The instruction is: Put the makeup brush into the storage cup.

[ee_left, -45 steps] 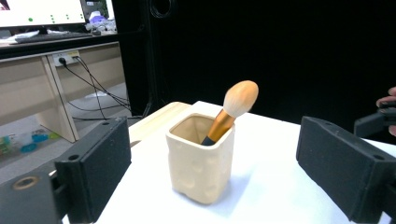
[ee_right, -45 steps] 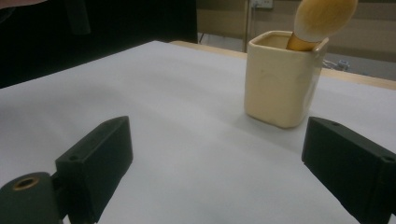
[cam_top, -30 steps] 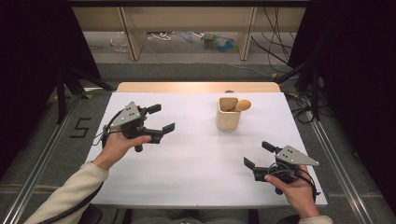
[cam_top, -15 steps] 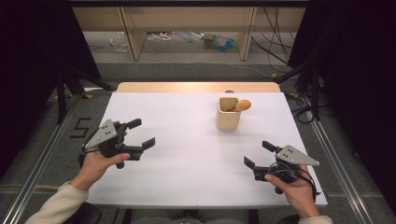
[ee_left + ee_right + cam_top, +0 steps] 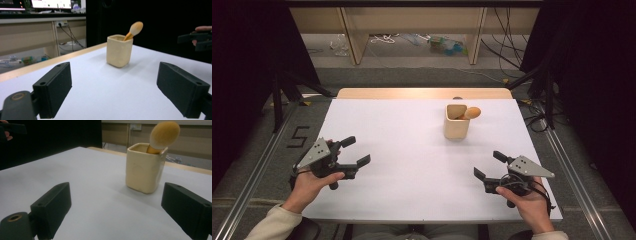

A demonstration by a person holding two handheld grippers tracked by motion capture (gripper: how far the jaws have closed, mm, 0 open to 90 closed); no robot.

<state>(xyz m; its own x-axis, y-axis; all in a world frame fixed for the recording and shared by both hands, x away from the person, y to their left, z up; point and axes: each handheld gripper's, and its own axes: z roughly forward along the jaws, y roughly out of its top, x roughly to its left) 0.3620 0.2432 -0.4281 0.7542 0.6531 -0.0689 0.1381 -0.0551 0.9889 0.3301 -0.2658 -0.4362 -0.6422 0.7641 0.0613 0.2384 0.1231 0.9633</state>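
cup (image 5: 456, 128) with brush (image 5: 472, 113) | well apart from both fingers | none held

A smooth cream ceramic-looking square cup (image 5: 144, 167) holds a soft-bristled tan brush (image 5: 163, 135) on a matt white tabletop (image 5: 412, 165).

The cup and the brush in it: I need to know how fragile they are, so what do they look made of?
The cup looks like glazed ceramic, perhaps plastic: cream, smooth, thick rounded rim, faint sheen. The brush has a soft, fuzzy tan head, likely bristles; its handle is hidden inside.
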